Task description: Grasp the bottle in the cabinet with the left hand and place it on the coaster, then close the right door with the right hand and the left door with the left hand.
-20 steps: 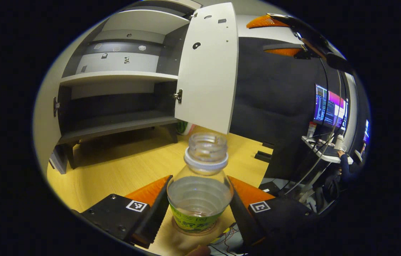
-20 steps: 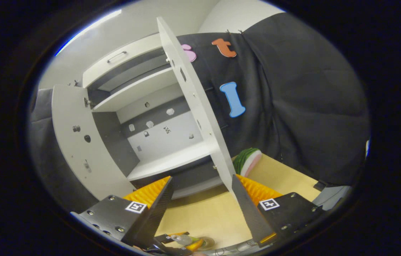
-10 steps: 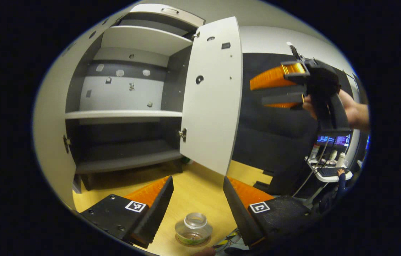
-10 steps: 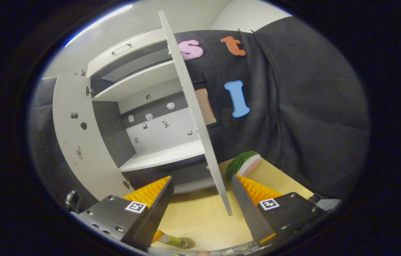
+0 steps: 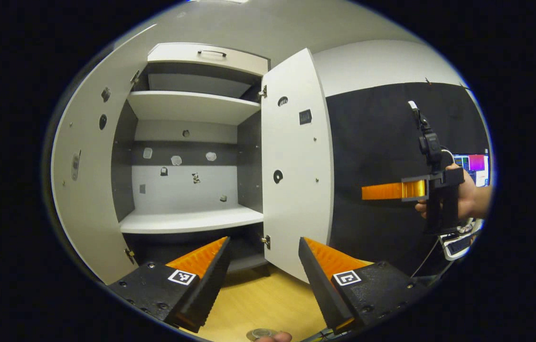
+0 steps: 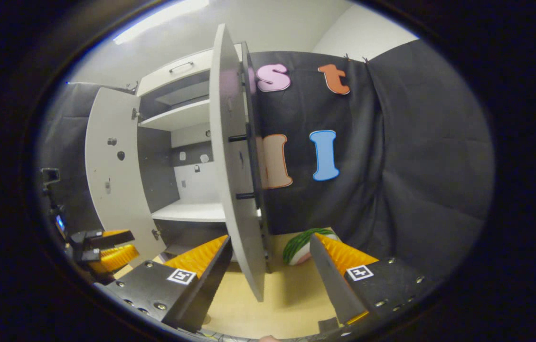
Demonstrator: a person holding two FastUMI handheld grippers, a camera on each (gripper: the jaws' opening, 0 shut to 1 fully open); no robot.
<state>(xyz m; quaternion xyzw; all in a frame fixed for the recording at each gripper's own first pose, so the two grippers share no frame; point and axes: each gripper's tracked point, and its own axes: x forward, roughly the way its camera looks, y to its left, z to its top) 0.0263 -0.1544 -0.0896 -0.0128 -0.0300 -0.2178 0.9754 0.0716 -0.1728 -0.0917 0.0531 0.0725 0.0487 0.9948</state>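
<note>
Right gripper view: my right tool (image 6: 268, 266), fingers apart, faces the open right door (image 6: 234, 180); both doors remain to close.

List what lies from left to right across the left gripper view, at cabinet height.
Left door → open cabinet shelf → right door → black cloth wall → right gripper → hand holding it.

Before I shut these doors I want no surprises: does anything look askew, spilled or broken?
Nothing stands out. Both doors, right and left, hang straight and open, the shelves look bare and level, and there is no spill on the table. Both grippers, left and right, are open.
</note>
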